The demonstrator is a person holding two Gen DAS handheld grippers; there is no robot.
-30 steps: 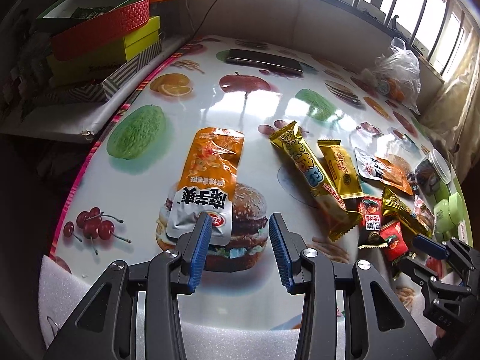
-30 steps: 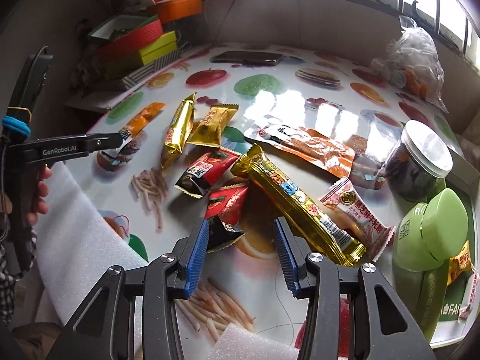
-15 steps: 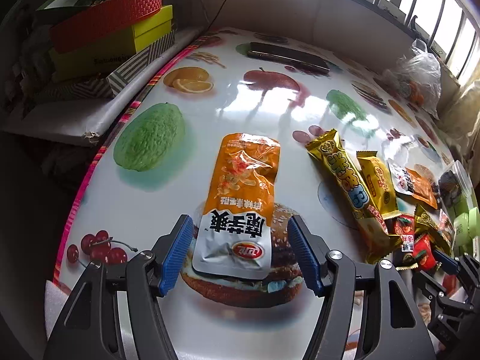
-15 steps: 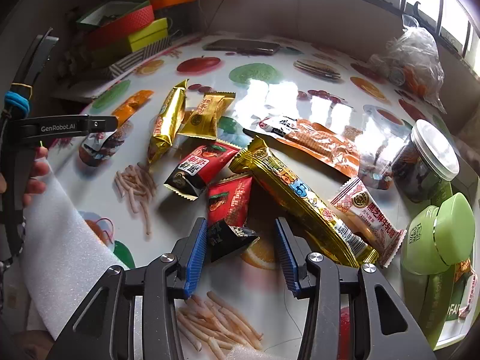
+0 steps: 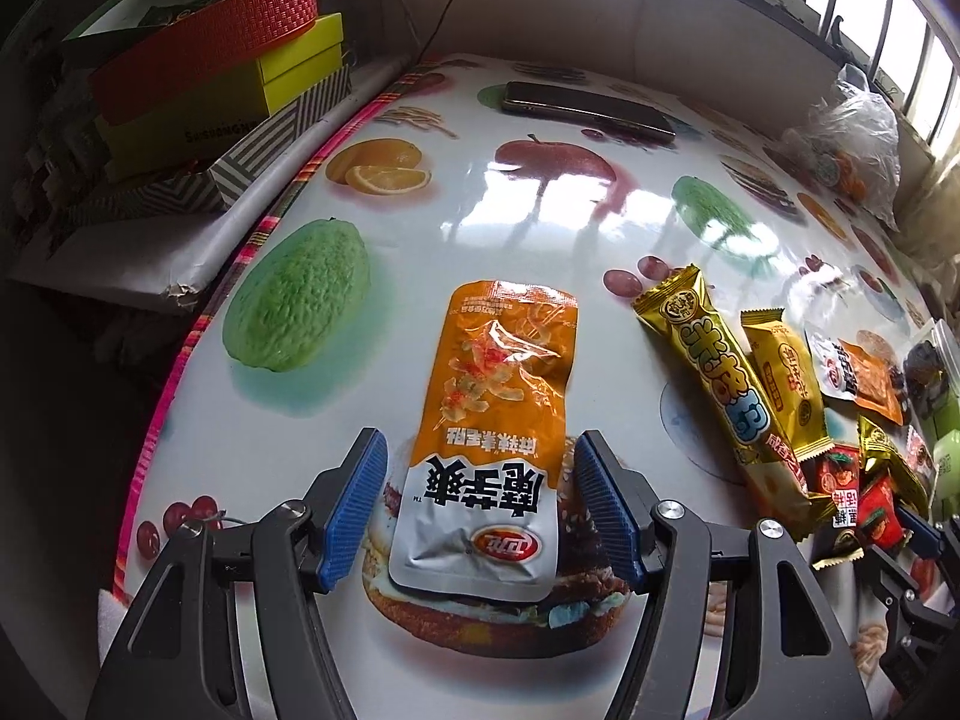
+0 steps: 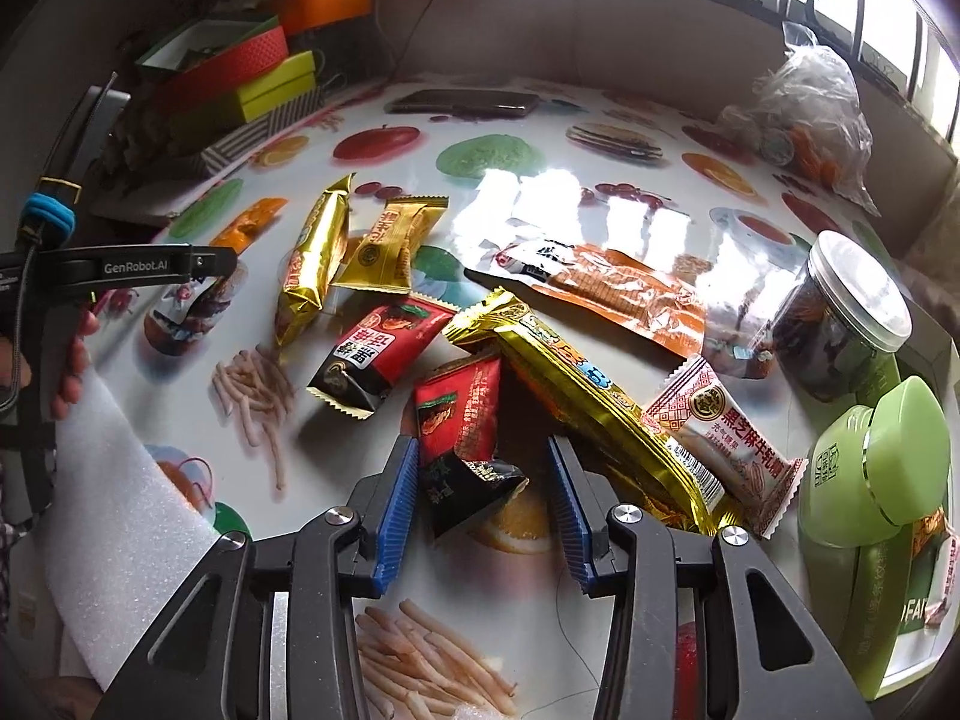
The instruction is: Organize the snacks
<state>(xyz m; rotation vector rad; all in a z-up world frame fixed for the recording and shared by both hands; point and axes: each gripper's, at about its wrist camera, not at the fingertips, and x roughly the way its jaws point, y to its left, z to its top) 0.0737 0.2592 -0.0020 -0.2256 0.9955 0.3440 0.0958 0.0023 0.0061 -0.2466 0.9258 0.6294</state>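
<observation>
My left gripper point(image 5: 480, 501) is open, its blue pads on either side of the near end of an orange and silver snack pouch point(image 5: 492, 420) lying flat on the fruit-print table point(image 5: 540, 222). My right gripper point(image 6: 483, 504) is open around the near end of a small red and black packet point(image 6: 462, 420). A second red packet point(image 6: 378, 348), two gold bars point(image 6: 315, 258) point(image 6: 588, 402), a small gold packet point(image 6: 393, 240), an orange pouch point(image 6: 618, 294) and a white and red candy packet point(image 6: 726, 438) lie in a loose pile beyond.
A dark jar with a silver lid point(image 6: 840, 312) and green containers point(image 6: 870, 474) stand at the right. Stacked boxes point(image 5: 228, 78) sit off the table's far left. A phone point(image 5: 588, 108) and a plastic bag point(image 6: 804, 114) lie at the back. White foam point(image 6: 120, 510) lines the near edge.
My left gripper has opened wider and moved forward so its pads flank the orange pouch. My right gripper has moved forward around the red and black packet.
</observation>
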